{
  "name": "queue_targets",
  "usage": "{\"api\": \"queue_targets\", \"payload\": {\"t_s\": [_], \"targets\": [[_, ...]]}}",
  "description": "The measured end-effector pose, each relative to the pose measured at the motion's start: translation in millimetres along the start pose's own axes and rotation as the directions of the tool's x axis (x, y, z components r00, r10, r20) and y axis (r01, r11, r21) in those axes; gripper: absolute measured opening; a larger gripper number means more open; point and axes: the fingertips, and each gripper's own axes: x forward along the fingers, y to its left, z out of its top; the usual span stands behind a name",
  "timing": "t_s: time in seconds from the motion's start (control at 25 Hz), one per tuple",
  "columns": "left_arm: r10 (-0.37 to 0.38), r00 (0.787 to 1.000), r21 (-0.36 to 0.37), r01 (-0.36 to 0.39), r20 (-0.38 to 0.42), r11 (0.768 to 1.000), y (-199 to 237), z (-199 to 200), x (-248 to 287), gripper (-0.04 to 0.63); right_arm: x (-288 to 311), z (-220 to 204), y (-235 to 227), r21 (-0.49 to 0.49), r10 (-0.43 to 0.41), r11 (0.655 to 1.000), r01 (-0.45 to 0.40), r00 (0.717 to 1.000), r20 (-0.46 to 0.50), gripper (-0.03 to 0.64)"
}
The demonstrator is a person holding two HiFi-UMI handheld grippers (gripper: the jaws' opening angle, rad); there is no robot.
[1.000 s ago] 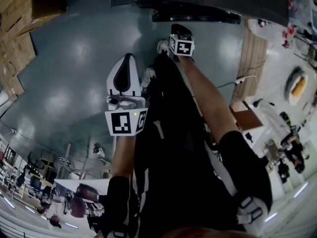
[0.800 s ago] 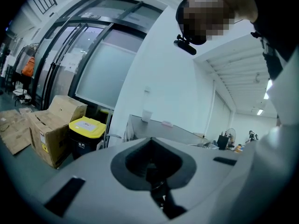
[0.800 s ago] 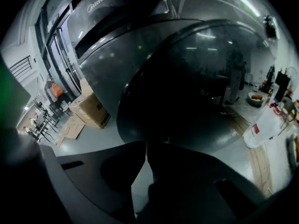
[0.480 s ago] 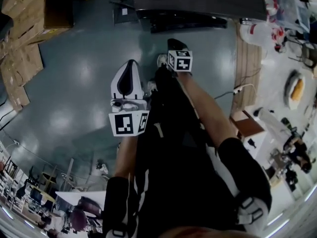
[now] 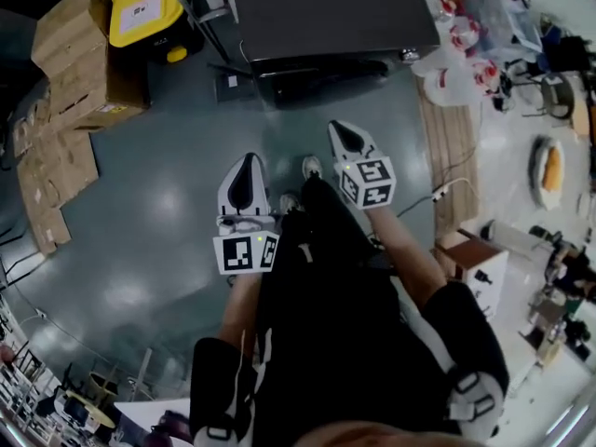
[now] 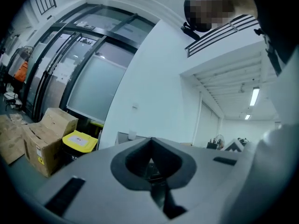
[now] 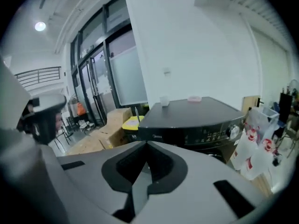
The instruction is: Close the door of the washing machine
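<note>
Washing machine (image 5: 331,12): a dark, flat-topped box at the top of the head view, standing on the grey floor (image 5: 158,212) straight ahead of the person. Its front faces them, and the control strip and a round knob (image 7: 229,131) show in the right gripper view. The door sits lower on that front, behind the jaws, so I cannot tell if it is shut. To the machine's left is a stack of cardboard boxes (image 5: 79,73), with a yellow-lidded bin (image 5: 147,7) between them and the machine. To its right are white plastic bags (image 5: 461,63) with red print. The left gripper (image 5: 246,161) and the right gripper (image 5: 337,128) are held side by side above the person's dark trouser legs, both pointing toward the machine and well apart from it. Each has its jaws pressed together with nothing between them. On top of the machine stand a small white cup (image 7: 163,101) and a flat pink thing (image 7: 194,98)
</note>
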Motion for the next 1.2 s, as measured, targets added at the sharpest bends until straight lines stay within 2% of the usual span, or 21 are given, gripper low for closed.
{"api": "queue_targets", "payload": {"t_s": [0.24, 0.52, 0.72, 1.2], "targets": [[-0.017, 1.000, -0.021, 0.017, -0.008, 1.000, -38, 18, -16, 0.006, -102, 64, 11, -0.020, 0.013, 1.000, -0.010, 0.989, 0.148, 0.005], [-0.041, 0.999, 0.022, 0.041, -0.002, 0.999, -87, 43, -33, 0.006, -181, 92, 1, -0.004, -0.019, 1.000, 0.020, 0.973, 0.231, 0.005], [-0.029, 1.000, -0.009, 0.029, 0.003, 1.000, -108, 44, -28, 0.005, -194, 103, -10, -0.022, -0.001, 1.000, 0.007, 0.965, 0.262, 0.005], [-0.026, 0.998, 0.040, 0.024, 0.052, 0.999, -120, 66, -6, 0.006, -188, 102, -8, -0.038, 0.055, 0.998, -0.047, 0.965, 0.258, 0.005]]}}
